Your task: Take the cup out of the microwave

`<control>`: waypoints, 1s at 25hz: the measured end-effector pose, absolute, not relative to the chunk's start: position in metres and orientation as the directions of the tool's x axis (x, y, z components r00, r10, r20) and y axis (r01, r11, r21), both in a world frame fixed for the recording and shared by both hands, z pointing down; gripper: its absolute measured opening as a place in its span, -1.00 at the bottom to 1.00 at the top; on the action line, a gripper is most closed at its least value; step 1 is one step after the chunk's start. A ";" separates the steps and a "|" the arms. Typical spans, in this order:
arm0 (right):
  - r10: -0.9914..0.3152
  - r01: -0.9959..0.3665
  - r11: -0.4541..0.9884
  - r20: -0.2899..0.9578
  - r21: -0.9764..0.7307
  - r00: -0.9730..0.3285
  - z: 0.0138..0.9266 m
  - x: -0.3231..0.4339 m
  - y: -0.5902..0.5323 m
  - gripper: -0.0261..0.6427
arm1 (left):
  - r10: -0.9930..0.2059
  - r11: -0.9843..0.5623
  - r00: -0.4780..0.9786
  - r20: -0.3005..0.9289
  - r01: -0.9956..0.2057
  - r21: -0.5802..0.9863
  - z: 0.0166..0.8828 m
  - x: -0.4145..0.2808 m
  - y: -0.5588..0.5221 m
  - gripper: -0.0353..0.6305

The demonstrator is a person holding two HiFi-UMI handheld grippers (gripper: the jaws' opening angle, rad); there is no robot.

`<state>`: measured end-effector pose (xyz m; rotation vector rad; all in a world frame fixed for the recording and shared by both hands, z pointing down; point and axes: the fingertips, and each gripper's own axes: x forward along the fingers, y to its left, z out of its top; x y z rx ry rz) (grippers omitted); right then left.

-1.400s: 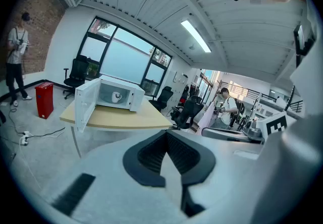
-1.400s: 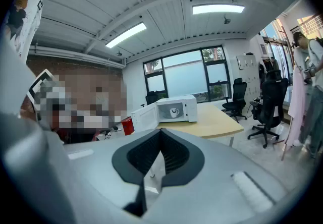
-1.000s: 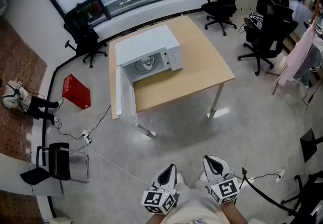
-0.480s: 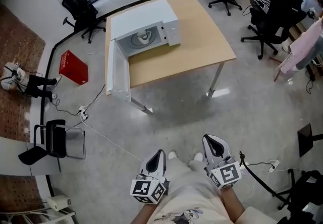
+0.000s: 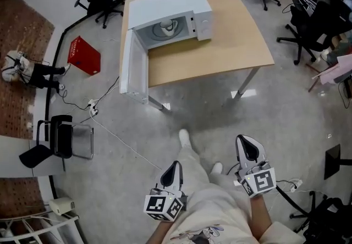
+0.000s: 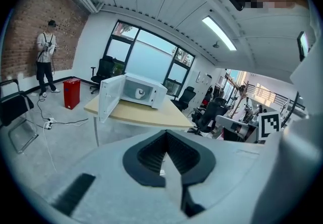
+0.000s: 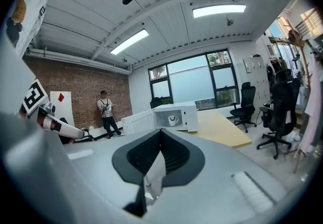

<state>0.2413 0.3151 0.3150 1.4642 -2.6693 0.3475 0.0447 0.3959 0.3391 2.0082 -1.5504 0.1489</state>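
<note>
A white cup (image 5: 168, 27) stands inside the white microwave (image 5: 177, 5) on the wooden table (image 5: 231, 50), far ahead of me. The microwave door (image 5: 134, 74) hangs open to the left, past the table's edge. Both grippers are held low near my body, well short of the table. My left gripper (image 5: 175, 165) is shut and holds nothing. My right gripper (image 5: 246, 140) is also shut and empty. From the left gripper (image 6: 165, 140) view, the microwave (image 6: 143, 91) and cup (image 6: 140, 93) look small in the distance. The right gripper (image 7: 160, 136) view shows the cup (image 7: 173, 119) in the cavity.
A red box (image 5: 84, 55) and a power strip (image 5: 92, 110) with cables lie on the floor left of the table. A black chair (image 5: 58, 144) stands at the left, office chairs (image 5: 313, 23) at the right. A person (image 5: 30, 72) stands by the brick wall.
I have stepped forward, one leg now showing between the grippers. The right gripper has shifted to the right and the left one has dipped. Both stay shut.
</note>
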 end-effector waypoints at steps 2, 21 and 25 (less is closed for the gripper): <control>-0.819 -0.839 0.512 0.191 -0.184 -0.541 0.321 0.229 0.286 -0.90 | -0.845 -0.143 0.317 0.430 -0.910 0.390 0.344 0.034 0.369 -0.88; -0.845 -0.867 0.484 0.192 -0.122 -0.498 0.293 0.075 -0.003 -0.90 | -0.811 -0.316 0.455 0.367 -0.869 0.380 0.299 -0.075 0.046 -0.88; -0.816 -0.844 0.522 0.216 -0.120 -0.536 0.300 0.062 -0.029 -0.90 | -0.821 -0.287 0.432 0.372 -0.877 0.386 0.302 -0.078 0.023 -0.88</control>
